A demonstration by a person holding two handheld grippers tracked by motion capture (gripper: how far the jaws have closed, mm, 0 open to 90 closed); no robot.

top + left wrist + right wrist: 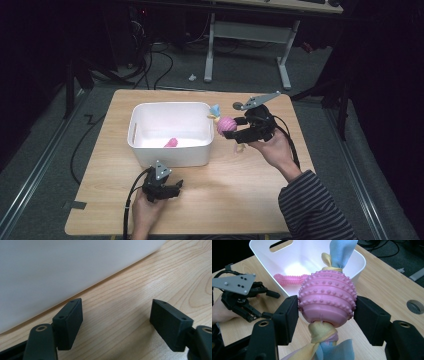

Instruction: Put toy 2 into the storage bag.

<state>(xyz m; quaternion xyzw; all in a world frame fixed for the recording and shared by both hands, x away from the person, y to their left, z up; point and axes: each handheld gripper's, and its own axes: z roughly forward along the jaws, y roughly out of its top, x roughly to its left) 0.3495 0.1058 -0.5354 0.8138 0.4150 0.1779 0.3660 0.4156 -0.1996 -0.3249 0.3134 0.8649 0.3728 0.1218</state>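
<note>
My right gripper [327, 308] is shut on a pink studded ball toy [327, 298] with knotted yellow and blue cloth strips at both ends. In the high view that ball toy [226, 124] hangs in my right gripper [231, 129] just off the right rim of the white bin [150, 107]. A pink ridged stick toy [171, 143] lies inside the bin, also seen as the stick toy [289, 278] in the right gripper view. My left gripper [172, 189] rests open on the table in front of the bin, with nothing between its jaws [116, 323].
The white bin's wall [62, 270] stands close ahead of the left gripper. The wooden table [225, 195] has a round cable hole [237, 105] near its far edge. Beyond it are a desk frame and cables on the floor.
</note>
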